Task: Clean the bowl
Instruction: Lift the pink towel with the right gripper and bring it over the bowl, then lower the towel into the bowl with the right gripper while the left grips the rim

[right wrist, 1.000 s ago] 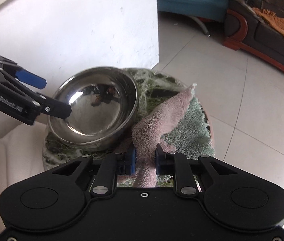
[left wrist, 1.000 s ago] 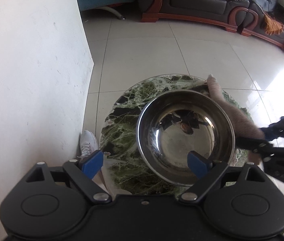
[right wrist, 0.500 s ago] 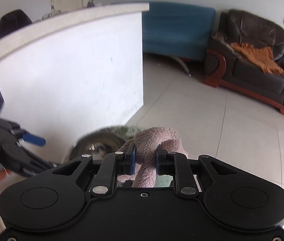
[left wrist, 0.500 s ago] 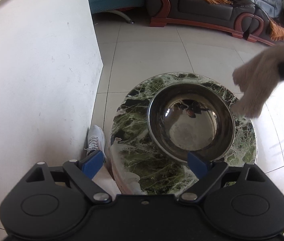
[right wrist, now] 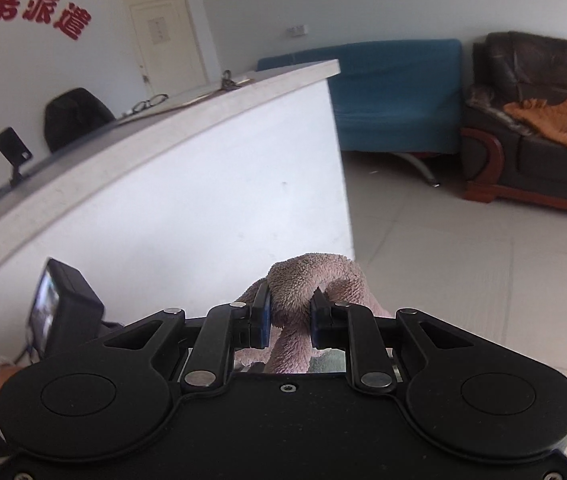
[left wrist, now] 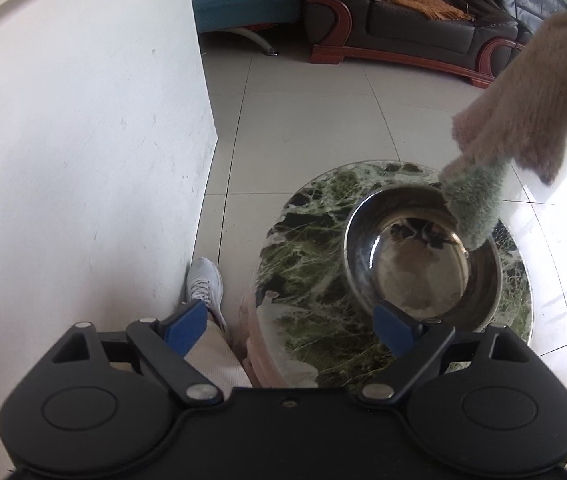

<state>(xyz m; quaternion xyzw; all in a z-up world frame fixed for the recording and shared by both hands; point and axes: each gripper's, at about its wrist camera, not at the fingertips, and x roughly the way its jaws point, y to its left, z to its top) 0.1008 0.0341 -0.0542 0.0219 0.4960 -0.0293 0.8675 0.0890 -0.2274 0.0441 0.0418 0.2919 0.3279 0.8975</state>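
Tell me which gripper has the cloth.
The right gripper: its jaws pinch the pink cloth. The left gripper is spread wide open, empty, near the steel bowl.

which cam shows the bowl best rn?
Left wrist: the whole steel bowl sits in view on the marble table, with the cloth dangling into it. The right wrist view shows no bowl, only cloth clamped in the right hand-held gripper.

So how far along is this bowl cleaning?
Early on. Done: the right gripper has clamped the fluffy pink-and-green cloth and holds it above the round green marble table. In hand: its tip dangles at the shiny steel bowl rim. Left: the wiping itself; the left gripper is open, holding nothing.
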